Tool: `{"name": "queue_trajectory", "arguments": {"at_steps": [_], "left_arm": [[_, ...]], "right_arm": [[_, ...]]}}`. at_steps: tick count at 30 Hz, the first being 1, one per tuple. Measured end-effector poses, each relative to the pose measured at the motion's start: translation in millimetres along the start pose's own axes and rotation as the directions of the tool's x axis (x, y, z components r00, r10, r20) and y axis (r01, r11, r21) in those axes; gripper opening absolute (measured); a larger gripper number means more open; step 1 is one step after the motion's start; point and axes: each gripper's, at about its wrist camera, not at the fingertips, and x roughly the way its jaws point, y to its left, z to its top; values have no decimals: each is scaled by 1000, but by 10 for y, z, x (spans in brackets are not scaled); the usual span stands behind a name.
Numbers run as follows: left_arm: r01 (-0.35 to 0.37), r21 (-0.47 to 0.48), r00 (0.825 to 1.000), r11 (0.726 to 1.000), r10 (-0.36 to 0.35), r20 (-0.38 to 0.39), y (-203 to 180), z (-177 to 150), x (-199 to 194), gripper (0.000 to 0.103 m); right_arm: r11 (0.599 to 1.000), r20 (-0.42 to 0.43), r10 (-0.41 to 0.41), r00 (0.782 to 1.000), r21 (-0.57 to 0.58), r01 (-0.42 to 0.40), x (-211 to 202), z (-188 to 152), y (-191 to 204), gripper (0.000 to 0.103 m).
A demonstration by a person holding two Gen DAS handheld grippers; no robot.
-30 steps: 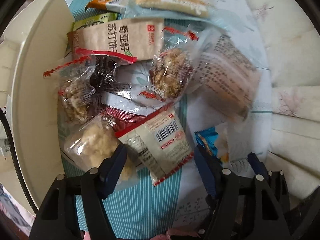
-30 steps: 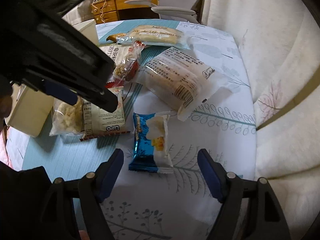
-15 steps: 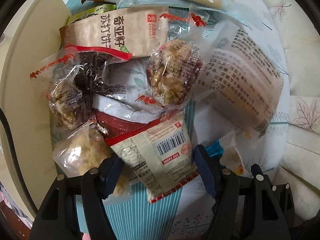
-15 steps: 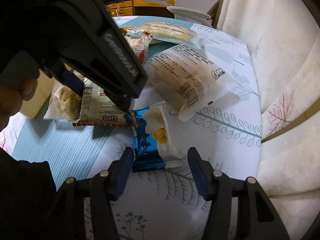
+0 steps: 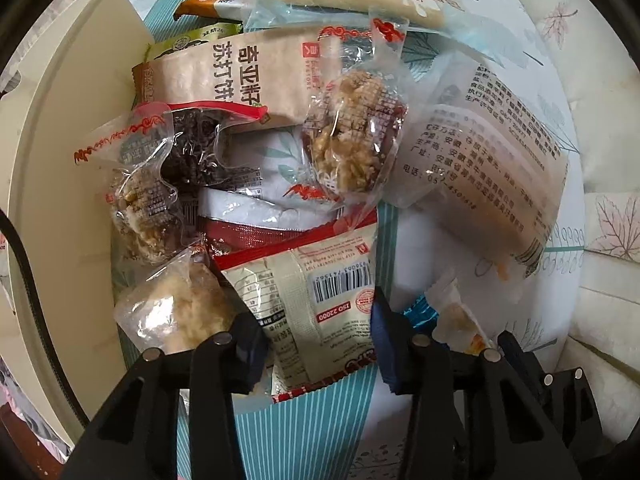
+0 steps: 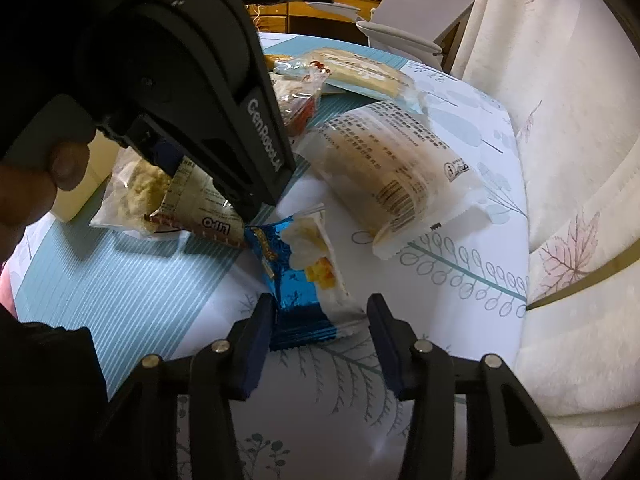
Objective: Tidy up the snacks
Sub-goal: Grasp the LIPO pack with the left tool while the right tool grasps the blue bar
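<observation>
Both grippers have just been closing. Left view: the left gripper squeezes the cream packet; many snacks still lie loose by the white box. Right view: the right gripper is around the blue packet, touching one side only, not squeezing yet.

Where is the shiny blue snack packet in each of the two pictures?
Left wrist view: the blue snack packet peeks out at lower right, mostly hidden behind the left gripper.
Right wrist view: it lies in full at lower centre, its near end between the right gripper's fingers.
Shared landmark: the cream packet with the barcode.
</observation>
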Motion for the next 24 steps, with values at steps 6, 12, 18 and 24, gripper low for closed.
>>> {"name": "queue_trajectory", "arguments": {"at_steps": [6, 12, 18, 24], "left_arm": [[17, 17, 1000, 1000, -17, -11, 115, -133, -132, 43], [55, 71, 998, 996, -54, -17, 112, -240, -377, 43], [104, 129, 994, 986, -106, 3, 195, -388, -767, 43], [154, 169, 987, 974, -158, 11, 451, -442, -1129, 43]], "right_arm": [[998, -54, 19, 998, 56, -16, -15, -10, -42, 45], [991, -100, 18, 995, 132, -5, -61, -11, -81, 44], [970, -115, 58, 992, 243, -28, -194, -46, -106, 42], [959, -92, 54, 994, 281, -26, -337, 41, -25, 42]]}}
